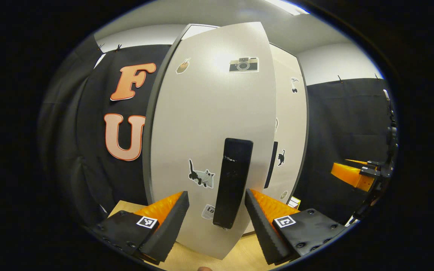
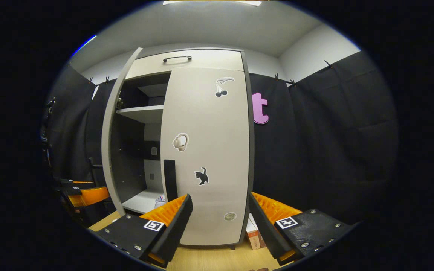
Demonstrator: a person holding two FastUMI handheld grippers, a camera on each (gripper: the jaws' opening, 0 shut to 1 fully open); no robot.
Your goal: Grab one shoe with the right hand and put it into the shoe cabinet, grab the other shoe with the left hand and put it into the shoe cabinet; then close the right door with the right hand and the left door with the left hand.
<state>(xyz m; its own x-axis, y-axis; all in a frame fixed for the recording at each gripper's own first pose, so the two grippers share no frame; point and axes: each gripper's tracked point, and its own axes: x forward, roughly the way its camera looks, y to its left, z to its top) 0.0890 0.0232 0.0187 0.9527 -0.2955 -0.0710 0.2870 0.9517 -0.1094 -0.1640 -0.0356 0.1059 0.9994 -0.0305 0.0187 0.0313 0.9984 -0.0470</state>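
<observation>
Right gripper view looks at one tall pale shoe cabinet (image 2: 187,60) standing on a light wooden bench (image 2: 209,259), against black cloth walls under a white ceiling. It has two doors. The right door (image 2: 211,150) lies shut, flush with the front; the left door (image 2: 113,135) stands swung out, edge on, leaving the left half of the inside open to view. Inside are two shelves, an upper one (image 2: 141,113) and a lower one (image 2: 141,201), and on the lower one, just behind the right door's dark handle (image 2: 170,178), the pale toe of one shoe (image 2: 159,200) shows; a second shoe cannot be made out. A small carton (image 2: 254,235) stands on the bench at the cabinet's right foot.

From the left gripper view, the left door (image 1: 209,124) is close ahead, and its one long dark handle (image 1: 233,182) rises between the fingers.

Each door carries several stickers, too small to count surely.

Left gripper (image 1: 217,212) is spread wide, fingers either side of the handle and apart from it, holding nothing. Right gripper (image 2: 220,214) is likewise wide open and empty, facing the shut door.
</observation>
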